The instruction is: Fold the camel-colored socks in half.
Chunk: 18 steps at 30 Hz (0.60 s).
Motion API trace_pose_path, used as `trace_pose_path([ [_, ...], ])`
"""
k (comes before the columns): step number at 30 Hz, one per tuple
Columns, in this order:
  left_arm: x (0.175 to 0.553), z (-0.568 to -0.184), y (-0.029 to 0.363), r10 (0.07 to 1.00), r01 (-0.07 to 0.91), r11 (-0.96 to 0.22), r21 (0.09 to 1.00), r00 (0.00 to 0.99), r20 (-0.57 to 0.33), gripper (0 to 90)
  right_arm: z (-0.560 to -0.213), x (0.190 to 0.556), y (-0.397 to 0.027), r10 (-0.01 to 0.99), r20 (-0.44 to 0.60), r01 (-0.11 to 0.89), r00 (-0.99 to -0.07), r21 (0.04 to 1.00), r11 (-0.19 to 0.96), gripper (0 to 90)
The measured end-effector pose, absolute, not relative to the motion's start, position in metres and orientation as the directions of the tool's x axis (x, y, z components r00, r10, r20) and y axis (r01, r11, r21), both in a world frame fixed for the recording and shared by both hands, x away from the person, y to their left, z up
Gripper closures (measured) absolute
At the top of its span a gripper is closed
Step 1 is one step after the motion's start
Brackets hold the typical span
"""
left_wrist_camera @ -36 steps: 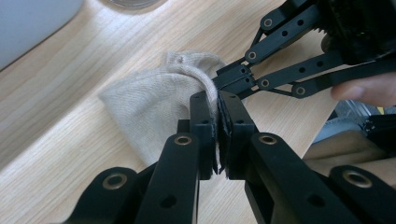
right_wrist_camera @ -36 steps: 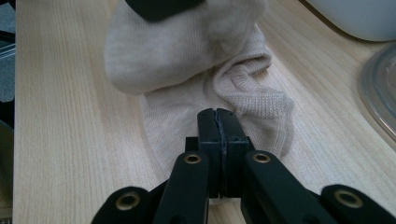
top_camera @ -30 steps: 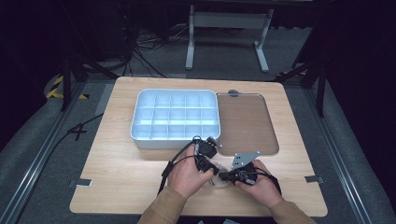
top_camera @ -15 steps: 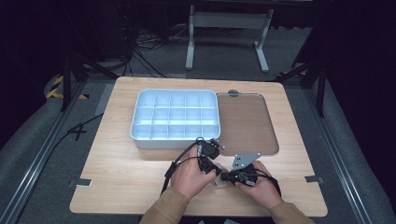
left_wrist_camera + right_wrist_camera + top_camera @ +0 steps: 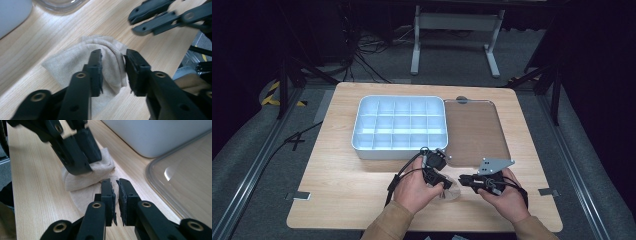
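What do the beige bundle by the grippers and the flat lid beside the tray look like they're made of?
Beige bundle: soft knitted fabric, likely a sock; fine ribbed weave, folds, matte. Flat lid: seemingly clear plastic; the wood shows through and its surface throws a glossy highlight in the right gripper view.

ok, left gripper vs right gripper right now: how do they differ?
The left gripper has its jaws wide either side of a raised fold of the beige cloth; they have just been opening. The right gripper shows a narrow gap with nothing between, jaws also just opening, held above the cloth's edge. Both have black jaws over the wooden table.
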<state>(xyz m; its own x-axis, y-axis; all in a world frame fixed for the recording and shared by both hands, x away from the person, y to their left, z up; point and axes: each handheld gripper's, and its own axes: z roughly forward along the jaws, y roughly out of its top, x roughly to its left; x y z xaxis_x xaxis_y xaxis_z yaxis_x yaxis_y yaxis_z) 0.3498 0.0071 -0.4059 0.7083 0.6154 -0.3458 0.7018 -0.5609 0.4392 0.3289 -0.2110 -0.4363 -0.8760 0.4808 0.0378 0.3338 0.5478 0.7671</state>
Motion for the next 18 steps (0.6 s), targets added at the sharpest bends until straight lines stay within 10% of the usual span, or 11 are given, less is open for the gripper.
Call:
trace_pose_path([
  [18, 0.339, -0.39, 0.059, 0.66, 0.663, -0.543, 0.515, 0.716, -0.226, 55.3, -0.418, 0.321, -0.18, 0.41, 0.036, 0.277, -0.911, 0.792, 0.545, 81.8],
])
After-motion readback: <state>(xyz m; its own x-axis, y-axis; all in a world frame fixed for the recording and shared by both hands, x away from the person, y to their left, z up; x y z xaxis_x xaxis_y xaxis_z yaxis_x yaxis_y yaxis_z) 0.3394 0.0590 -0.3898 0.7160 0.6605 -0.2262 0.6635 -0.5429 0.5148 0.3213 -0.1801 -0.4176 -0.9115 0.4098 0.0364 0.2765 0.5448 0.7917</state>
